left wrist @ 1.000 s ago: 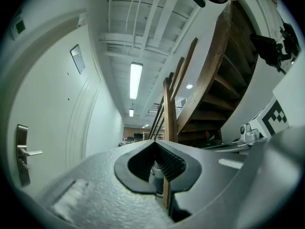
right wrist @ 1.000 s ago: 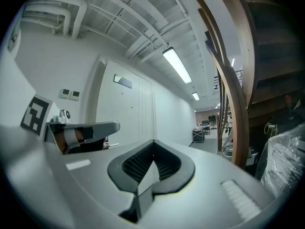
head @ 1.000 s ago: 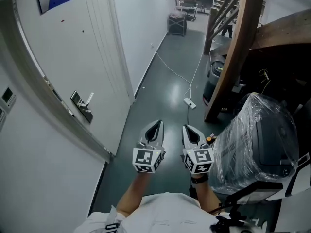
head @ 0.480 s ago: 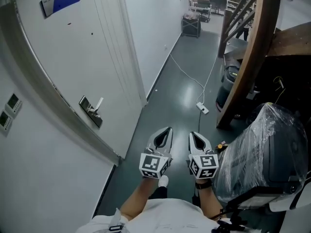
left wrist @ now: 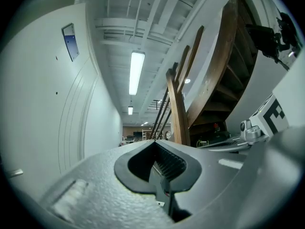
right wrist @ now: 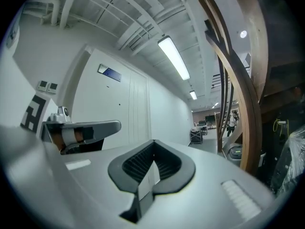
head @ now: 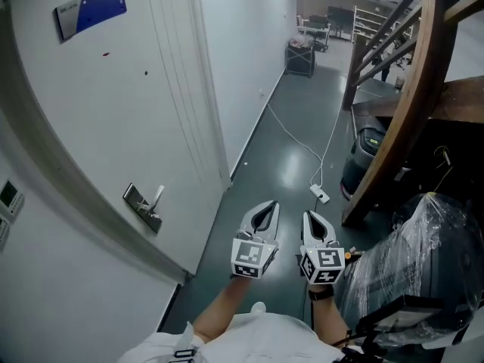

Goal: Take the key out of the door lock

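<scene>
The white door [head: 113,104] fills the left of the head view, with a metal lock plate and lever handle [head: 144,206] low on it. The key is too small to make out there. My left gripper [head: 266,209] and right gripper [head: 312,219] hang side by side over the dark floor, to the right of the handle and well clear of it. Both are shut with nothing between the jaws, as the left gripper view [left wrist: 153,143] and right gripper view [right wrist: 153,143] show. The left gripper [right wrist: 81,132] also shows in the right gripper view.
A blue sign [head: 91,10] is fixed high on the door. A wooden staircase [head: 408,104] rises at the right, with a plastic-wrapped bulky object [head: 412,255] beneath it. A white cable and power strip [head: 321,195] lie on the corridor floor; a cart [head: 300,57] stands farther down.
The head view has shifted, so the door handle and both grippers sit lower and further right in the picture. The grippers stay shut, side by side.
</scene>
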The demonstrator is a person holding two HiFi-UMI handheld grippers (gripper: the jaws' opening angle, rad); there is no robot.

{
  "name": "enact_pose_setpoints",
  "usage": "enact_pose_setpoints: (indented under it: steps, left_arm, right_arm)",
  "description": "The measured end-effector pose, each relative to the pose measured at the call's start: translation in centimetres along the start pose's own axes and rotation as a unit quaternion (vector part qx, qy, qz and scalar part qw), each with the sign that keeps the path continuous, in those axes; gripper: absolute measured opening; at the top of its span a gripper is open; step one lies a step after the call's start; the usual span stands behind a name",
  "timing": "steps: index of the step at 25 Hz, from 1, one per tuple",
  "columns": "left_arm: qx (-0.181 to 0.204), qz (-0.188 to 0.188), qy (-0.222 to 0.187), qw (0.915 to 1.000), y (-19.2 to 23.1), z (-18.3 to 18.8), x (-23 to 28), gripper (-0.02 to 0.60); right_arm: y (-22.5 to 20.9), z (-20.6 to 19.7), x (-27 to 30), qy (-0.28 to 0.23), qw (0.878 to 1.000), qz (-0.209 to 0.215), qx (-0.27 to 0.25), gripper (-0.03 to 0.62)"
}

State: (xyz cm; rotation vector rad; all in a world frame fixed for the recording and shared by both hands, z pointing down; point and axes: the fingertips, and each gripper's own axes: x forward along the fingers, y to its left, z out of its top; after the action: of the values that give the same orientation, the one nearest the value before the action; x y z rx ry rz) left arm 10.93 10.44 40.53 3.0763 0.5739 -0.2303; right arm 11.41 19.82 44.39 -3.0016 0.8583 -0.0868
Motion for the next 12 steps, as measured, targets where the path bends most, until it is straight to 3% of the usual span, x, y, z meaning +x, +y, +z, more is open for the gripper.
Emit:
enact_pose_setpoints:
  steps: [4,12]
  left_arm:
    - [-0.040,-0.044,-0.010,0.9982,1.8,-0.6,2.2,-0.001]
    - [-0.063,-0.043,0.014,0.9970,5.7,-3.9,6.9,0.000]
  right_arm:
    - [-0.2,-0.2,3.9,0.000,1.000,-0.015,0.000,-0.006]
    - [-2.4,-2.0,9.6,0.025,0.999,-0.032,0.004,-0.008]
